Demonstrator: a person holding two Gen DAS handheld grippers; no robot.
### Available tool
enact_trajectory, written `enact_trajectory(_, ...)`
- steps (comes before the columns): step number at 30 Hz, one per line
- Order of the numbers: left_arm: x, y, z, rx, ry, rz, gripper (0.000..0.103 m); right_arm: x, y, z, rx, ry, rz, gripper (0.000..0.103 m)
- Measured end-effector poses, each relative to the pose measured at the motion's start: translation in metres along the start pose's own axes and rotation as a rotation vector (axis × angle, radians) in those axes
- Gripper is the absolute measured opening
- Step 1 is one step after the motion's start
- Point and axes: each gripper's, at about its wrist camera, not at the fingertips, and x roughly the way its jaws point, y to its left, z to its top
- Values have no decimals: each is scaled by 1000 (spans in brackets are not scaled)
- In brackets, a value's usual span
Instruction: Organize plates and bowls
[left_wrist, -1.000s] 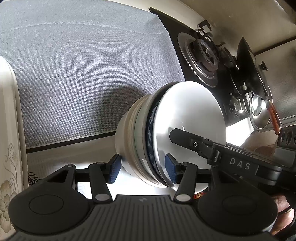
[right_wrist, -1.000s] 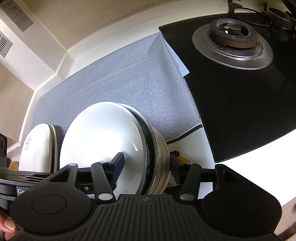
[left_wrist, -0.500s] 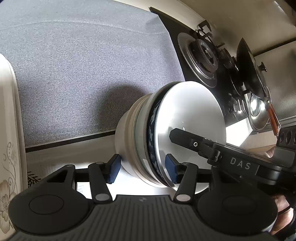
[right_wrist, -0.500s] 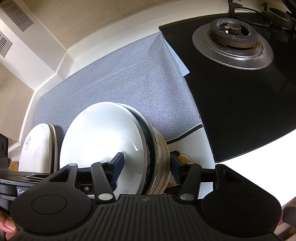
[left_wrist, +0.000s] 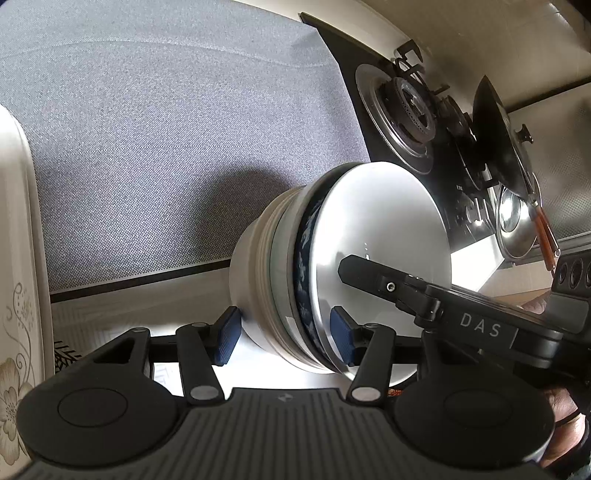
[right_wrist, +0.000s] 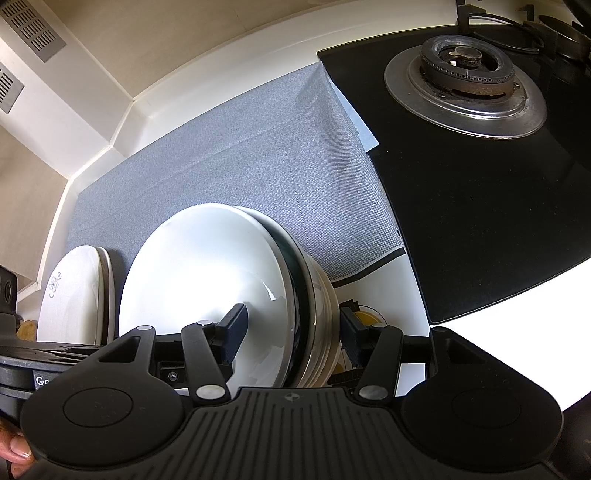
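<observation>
Nothing much has moved since the earlier frames: both grippers sit where they were, straddling the same stack of bowls (left_wrist: 332, 273), and only a slight drift of the left wrist view shows.

Left gripper (left_wrist: 284, 334) has its two blue-padded fingers (left_wrist: 226, 334) spread wide on either side of the stack's lower edge. One pad lies just beside the cream outer bowl, the other against the white inner face of the top bowl; whether the pads press or merely touch cannot be told, and the jaws stand spread, not clenched.

Right gripper (right_wrist: 291, 334) reaches the same stack from the opposite side. Its left finger (right_wrist: 232, 332) lies over the white inside of the top bowl (right_wrist: 207, 280), its right finger sits just outside the cream rims, and the jaws are likewise parted around the stack, firm contact unclear. In the left wrist view this gripper's black body marked DAS crosses the bowl's face.

Bowls are nested and appear tipped on their side in both views: white on top, a dark blue patterned one (left_wrist: 306, 280) beneath, cream ones outermost. They sit at the near edge of a grey mat (right_wrist: 258, 162) on the white counter (right_wrist: 391, 291).

Just left of the stack stand two white plates (right_wrist: 74, 291) with a floral print. Farther right lies the black hob (right_wrist: 480, 206) with its gas burner (right_wrist: 465, 70). A dark pan (left_wrist: 498, 140) and a steel lid (left_wrist: 513, 225) stand beyond the hob.
</observation>
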Motion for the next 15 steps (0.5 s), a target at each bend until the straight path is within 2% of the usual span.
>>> enact_trajectory(15,2,-1,1,8,1,-3,59,-2,1,-1,0,-6,-1,56)
